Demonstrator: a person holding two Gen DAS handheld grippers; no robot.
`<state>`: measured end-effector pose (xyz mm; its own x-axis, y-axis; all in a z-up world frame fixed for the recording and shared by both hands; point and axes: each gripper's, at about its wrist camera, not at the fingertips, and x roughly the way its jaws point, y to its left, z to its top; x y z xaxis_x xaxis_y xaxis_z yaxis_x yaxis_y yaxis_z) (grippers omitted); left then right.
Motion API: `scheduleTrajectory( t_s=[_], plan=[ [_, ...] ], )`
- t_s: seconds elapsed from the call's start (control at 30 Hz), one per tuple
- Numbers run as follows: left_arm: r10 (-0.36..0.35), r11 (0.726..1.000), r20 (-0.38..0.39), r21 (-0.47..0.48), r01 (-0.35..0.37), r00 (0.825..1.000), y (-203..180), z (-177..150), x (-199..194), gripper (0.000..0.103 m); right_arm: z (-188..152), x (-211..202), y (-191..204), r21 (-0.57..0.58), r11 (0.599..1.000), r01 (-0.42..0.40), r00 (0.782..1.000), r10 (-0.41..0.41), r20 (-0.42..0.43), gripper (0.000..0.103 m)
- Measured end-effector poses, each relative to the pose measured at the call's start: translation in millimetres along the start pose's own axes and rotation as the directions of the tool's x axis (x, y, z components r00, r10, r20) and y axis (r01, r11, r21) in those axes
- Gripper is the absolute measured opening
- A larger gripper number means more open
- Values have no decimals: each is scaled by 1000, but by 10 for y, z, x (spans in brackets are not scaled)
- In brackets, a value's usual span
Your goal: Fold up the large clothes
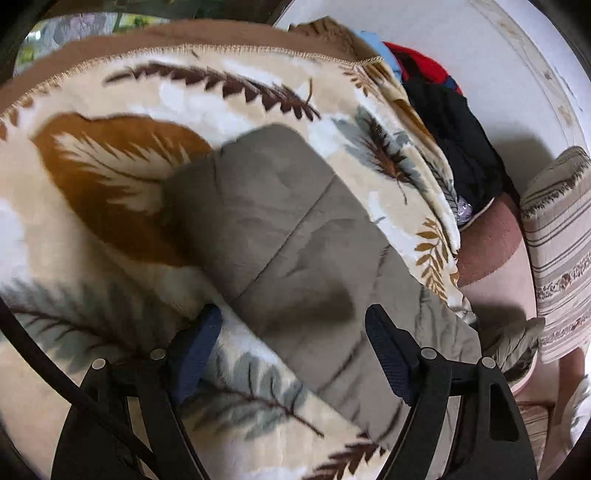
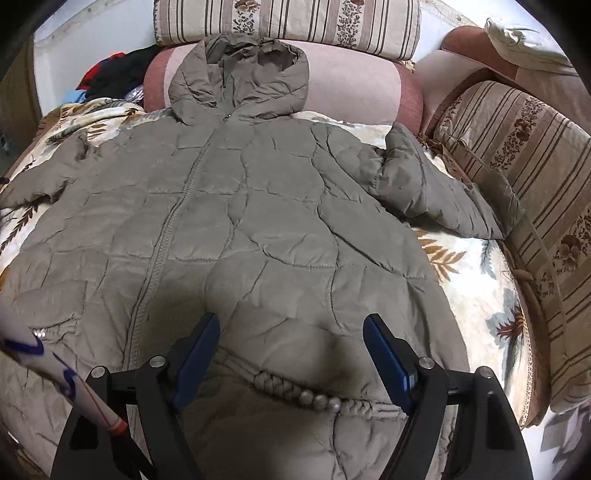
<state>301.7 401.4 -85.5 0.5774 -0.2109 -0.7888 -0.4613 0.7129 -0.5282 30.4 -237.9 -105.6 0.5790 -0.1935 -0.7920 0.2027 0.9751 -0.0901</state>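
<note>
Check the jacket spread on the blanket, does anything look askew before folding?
Mostly fine: the grey puffer jacket lies flat, zipped, hood up. Its sleeve on the image right is bent and crumpled, ending against the striped cushion instead of lying straight.

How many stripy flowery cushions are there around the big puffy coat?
2: one cushion lies behind the coat's hood, another cushion leans beside its right sleeve. More may be hidden outside the view.

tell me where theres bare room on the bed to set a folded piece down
Bare blanket shows between the jacket hem and the striped cushion. More lies beyond the sleeve. The clothes pile crowds the far corner.
</note>
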Motion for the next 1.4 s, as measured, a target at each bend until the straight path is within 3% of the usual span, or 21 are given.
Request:
scheduleTrajectory(
  t_s=[0.1, 0.2, 0.3, 0.4, 0.53, 0.63, 0.77, 0.9, 1.03, 1.2, 1.4],
  plan=[
    [-4, 1000, 21, 15, 4, 1000, -83, 63, 89, 81, 10, 110, 61, -15, 1000, 6, 1000, -7, -25, 83],
    [37, 999, 34, 3, -37, 999, -125, 109, 156, 78, 6, 179, 90, -22, 1000, 11, 999, -12, -44, 83],
    [172, 984, 39, 37, -173, 984, -195, 129, 173, 46, 8, 188, 98, -18, 1000, 14, 999, -15, -44, 83],
    [200, 977, 49, 68, -203, 979, -216, 160, 45, 15, 5, 184, 106, -21, 1000, 13, 999, -13, -38, 83],
    [228, 969, 82, 77, -234, 970, -250, 196, -232, 12, -34, 150, 102, -31, 999, 11, 1000, -12, -27, 83],
    [191, 976, 117, 78, -201, 975, -309, 201, -506, 11, -69, 81, 82, -38, 999, 12, 1000, -12, -9, 83],
    [174, 965, 180, 167, -204, 968, -643, 59, -810, 11, -99, -13, 36, -27, 1000, 5, 1000, -5, 16, 83],
    [95, 934, 209, 321, -159, 973, -1207, -283, -1058, 10, -105, -106, -17, -8, 1000, -12, 999, 12, 41, 83],
    [-21, 895, 166, 443, -55, 986, -1815, -777, -1177, 10, -146, -204, -78, 11, 1000, -29, 997, 28, 67, 83],
    [-118, 814, 41, 576, 73, 992, -2547, -1669, -1041, 10, -253, -323, -289, 60, 997, -44, 995, 39, 90, 83],
    [-106, 722, -140, 670, 173, 985, -3085, -2844, -531, 10, -426, -423, -661, 143, 988, -51, 995, 39, 91, 83]
  ],
)
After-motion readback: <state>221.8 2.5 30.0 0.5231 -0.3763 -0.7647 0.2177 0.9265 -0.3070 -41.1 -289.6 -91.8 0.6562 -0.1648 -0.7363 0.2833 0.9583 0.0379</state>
